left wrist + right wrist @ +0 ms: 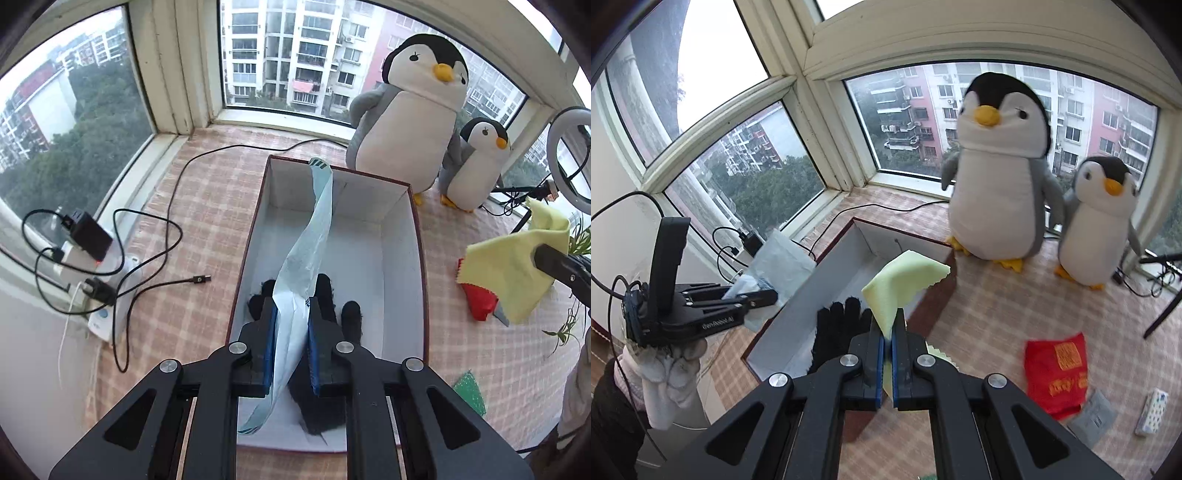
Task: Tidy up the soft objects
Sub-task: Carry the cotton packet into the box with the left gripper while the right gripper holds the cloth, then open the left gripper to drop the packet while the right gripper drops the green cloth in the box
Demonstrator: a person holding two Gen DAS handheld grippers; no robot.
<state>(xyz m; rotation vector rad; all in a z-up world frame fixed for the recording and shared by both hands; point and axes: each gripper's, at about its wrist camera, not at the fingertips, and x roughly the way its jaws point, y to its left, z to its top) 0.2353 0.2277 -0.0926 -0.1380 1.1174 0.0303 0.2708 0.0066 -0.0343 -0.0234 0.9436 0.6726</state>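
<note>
Left hand-held gripper [291,317]: nearest in its own view, pads pinching a pale blue plastic bag [314,236] that trails up and over the far wall of the box.
Right hand-held gripper [888,332]: pads pressed together on a yellow cloth [901,284], whose free corner stands up over the near edge of the box.
Black glove [838,332]: already lying on the floor of the box, at its near end, beneath the bag.
Box [402,266]: open, white inside, dark red rim, standing on the checked worktop [207,206].
Red pouch [1056,373]: on the worktop right of the box, not yet packed; a grey packet and a small dotted tissue pack lie just beside it.
Penguins: large plush penguin [410,110] and small plush penguin [476,162] upright beyond the box, by the window.
Step in hand: likely carrying both soft items to the box.
Next move: probably lower each over the open floor, then spread the pads; the bag's long tail may snag on the far wall.
</note>
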